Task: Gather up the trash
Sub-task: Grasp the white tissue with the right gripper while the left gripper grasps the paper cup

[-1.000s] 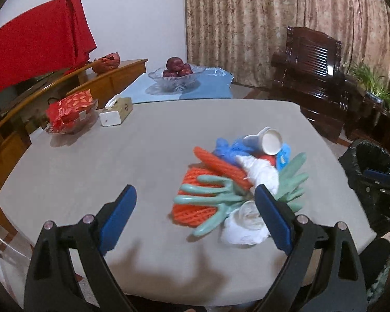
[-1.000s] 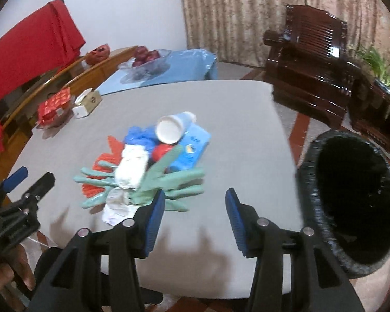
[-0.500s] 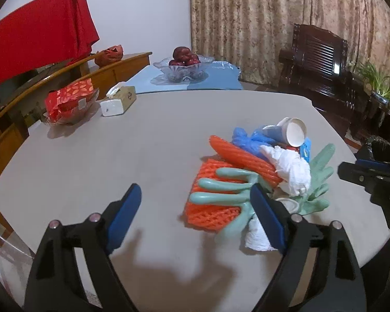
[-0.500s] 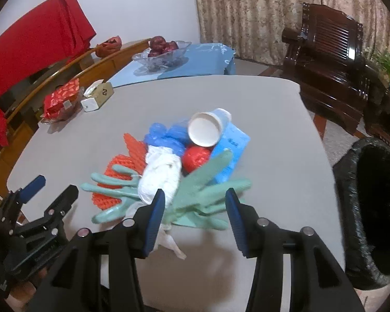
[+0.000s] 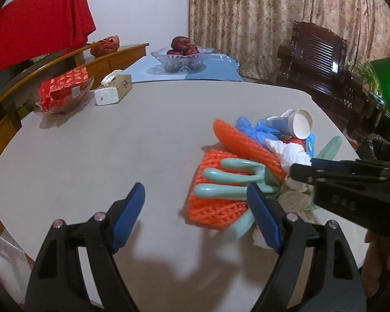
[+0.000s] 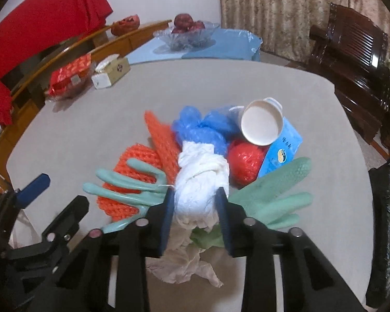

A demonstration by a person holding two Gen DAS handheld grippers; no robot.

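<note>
A trash pile lies on the grey table [image 5: 91, 156]: orange foam net [image 5: 215, 208], green rubber gloves [image 6: 273, 189], blue plastic bag [image 6: 200, 127], paper cup [image 6: 261, 126], red ball [image 6: 247, 161], blue packet [image 6: 283, 150] and a white paper wad [image 6: 200, 171]. My right gripper [image 6: 196, 197] is closing, with the white wad between its pads and both pads against its sides. My left gripper [image 5: 195, 192] hangs open just left of the pile, its right finger over a glove, nothing gripped. A crumpled tissue [image 6: 184, 267] lies under the right gripper.
A black-lined bin [image 6: 384, 208] stands off the table's right edge. At the far left of the table are a tissue box [image 5: 114, 89] and a red packet on a glass dish [image 5: 62, 88]. A fruit bowl [image 5: 182, 57] and a dark wooden chair [image 5: 317, 52] stand beyond.
My right gripper moved left from near the bin onto the pile, dropped and narrowed around the white wad. My left gripper sank and drew closer to the pile, still open.
</note>
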